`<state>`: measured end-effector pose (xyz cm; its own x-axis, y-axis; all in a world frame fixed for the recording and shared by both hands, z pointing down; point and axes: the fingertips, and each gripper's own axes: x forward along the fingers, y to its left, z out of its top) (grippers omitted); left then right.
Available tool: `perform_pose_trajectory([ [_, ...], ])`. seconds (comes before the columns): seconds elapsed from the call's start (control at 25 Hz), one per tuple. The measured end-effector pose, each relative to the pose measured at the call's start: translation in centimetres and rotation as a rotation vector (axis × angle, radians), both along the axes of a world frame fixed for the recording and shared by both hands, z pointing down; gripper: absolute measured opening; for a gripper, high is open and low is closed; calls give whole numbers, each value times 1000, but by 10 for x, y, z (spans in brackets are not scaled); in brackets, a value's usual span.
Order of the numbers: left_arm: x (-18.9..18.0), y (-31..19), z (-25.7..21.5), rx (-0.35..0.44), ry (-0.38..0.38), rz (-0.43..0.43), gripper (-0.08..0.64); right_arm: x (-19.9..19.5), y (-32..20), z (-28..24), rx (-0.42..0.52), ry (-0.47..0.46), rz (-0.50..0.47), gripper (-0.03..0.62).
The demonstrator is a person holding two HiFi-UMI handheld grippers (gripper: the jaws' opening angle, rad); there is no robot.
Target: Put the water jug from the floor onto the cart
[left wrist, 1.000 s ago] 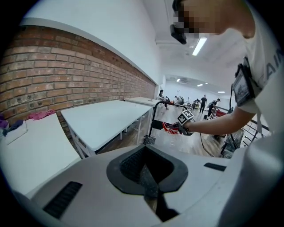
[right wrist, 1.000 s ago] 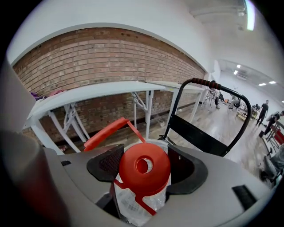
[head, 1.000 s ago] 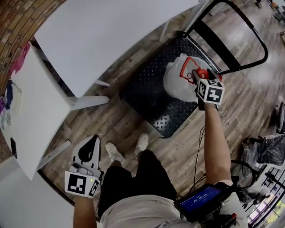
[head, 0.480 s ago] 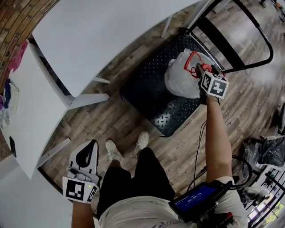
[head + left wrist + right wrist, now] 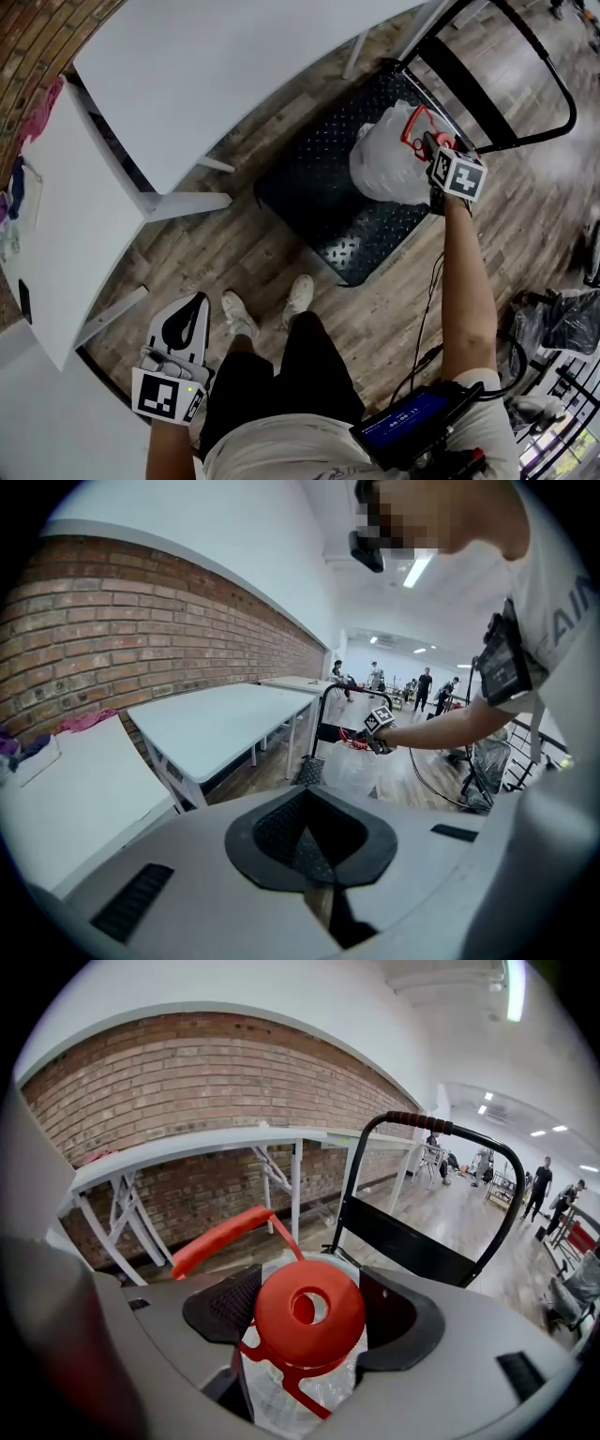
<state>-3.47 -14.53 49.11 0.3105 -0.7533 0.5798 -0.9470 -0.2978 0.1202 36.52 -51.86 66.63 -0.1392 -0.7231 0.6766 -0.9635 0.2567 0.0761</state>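
The water jug (image 5: 382,167) is a clear plastic bottle with a red cap (image 5: 309,1312) and a red carry handle (image 5: 220,1237). It stands on the black deck of the cart (image 5: 314,202), near the cart's push bar (image 5: 555,94). My right gripper (image 5: 427,145) is at the jug's top, its jaws closed on either side of the neck just under the cap (image 5: 419,141). My left gripper (image 5: 183,319) hangs low beside my left leg, shut and holding nothing. The left gripper view shows the jug (image 5: 352,771) far off on the cart.
Two white tables (image 5: 234,66) (image 5: 66,216) stand left of the cart over the wood floor. My feet (image 5: 239,319) are just short of the cart's near corner. A dark bag (image 5: 572,314) and a rack sit at the right edge. People stand far down the room.
My right gripper has shifted a little to the right and away from me, and the jug's top has moved with it. The left gripper has hardly moved.
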Motion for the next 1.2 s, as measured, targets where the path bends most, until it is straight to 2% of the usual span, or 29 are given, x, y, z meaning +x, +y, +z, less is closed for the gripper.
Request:
perform_pose_trajectory([
  [0.16, -1, 4, -7, 17, 4, 22, 2, -3, 8, -33, 87, 2, -17, 313],
  [0.48, 4, -6, -52, 135, 44, 103, 0, -44, 66, -180, 327, -64, -78, 313],
  [0.68, -9, 1, -85, 210, 75, 149, 2, -71, 133, -276, 457, -98, -88, 313],
  [0.88, -28, 4, -115, 282, 77, 189, 2, -111, 215, -352, 564, -136, -58, 310],
  [1.04, -43, 8, -149, 367, 113, 238, 2, -143, 287, -396, 695, -127, 18, 196],
  [1.12, -48, 21, -157, 382, 138, 257, 2, -155, 327, -412, 753, -103, 52, 126],
  [1.2, -48, 33, -160, 384, 160, 289, 2, -159, 365, -425, 787, -89, 87, 87],
])
